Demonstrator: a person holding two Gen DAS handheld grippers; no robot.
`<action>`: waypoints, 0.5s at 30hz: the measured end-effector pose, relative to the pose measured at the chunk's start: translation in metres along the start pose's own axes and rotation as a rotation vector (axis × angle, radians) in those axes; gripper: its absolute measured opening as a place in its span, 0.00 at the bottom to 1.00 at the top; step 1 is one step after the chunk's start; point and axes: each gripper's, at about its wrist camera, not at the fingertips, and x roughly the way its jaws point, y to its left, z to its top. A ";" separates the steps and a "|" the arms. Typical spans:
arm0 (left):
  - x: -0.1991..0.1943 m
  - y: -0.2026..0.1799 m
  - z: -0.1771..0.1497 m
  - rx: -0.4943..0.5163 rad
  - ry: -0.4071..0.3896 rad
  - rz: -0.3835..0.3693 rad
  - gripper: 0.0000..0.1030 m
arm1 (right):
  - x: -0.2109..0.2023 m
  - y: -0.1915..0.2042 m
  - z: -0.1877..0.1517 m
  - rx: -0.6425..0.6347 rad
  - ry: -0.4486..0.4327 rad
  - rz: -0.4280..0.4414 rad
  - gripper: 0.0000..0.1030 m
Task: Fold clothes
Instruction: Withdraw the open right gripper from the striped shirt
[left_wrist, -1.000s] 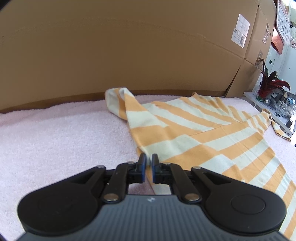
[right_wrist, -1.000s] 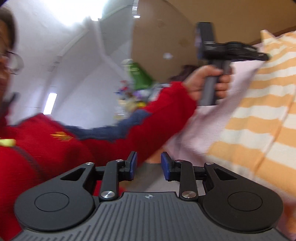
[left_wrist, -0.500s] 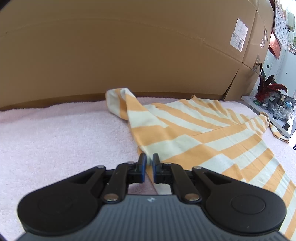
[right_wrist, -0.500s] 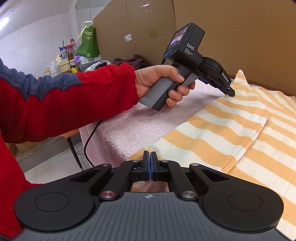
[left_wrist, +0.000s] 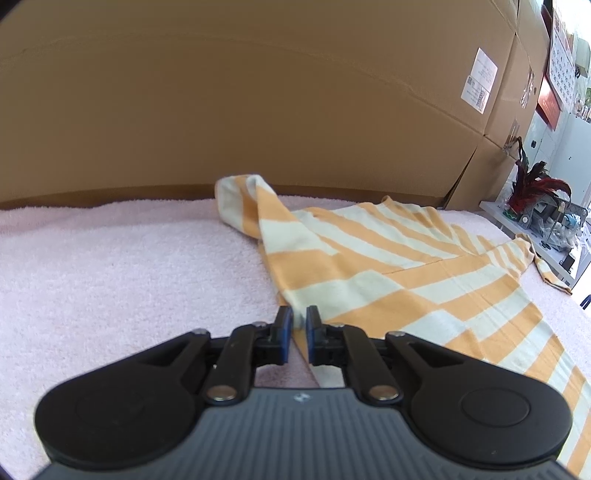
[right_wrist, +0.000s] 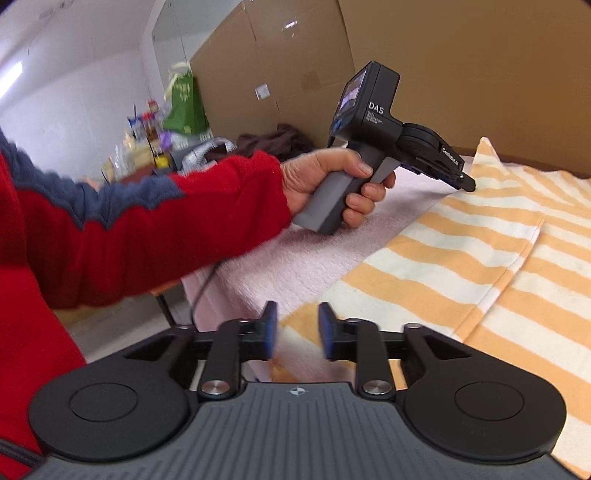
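An orange-and-cream striped shirt (left_wrist: 406, 266) is spread over the pink towel (left_wrist: 110, 266), running from center out to 3 o'clock. Its near edge is pinched by the left gripper (left_wrist: 299, 325), clamped tight. The right gripper (right_wrist: 297, 328) is being opened over the shirt's corner, nothing gripped.
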 end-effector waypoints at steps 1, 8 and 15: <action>0.000 0.000 0.000 0.004 -0.001 0.002 0.04 | 0.002 0.002 -0.002 -0.026 0.006 -0.010 0.24; -0.001 -0.002 0.000 0.008 -0.003 0.010 0.05 | 0.007 0.003 0.004 -0.045 -0.019 -0.049 0.01; 0.000 -0.002 -0.001 0.016 -0.007 0.013 0.05 | 0.014 0.001 -0.001 0.017 -0.015 -0.020 0.02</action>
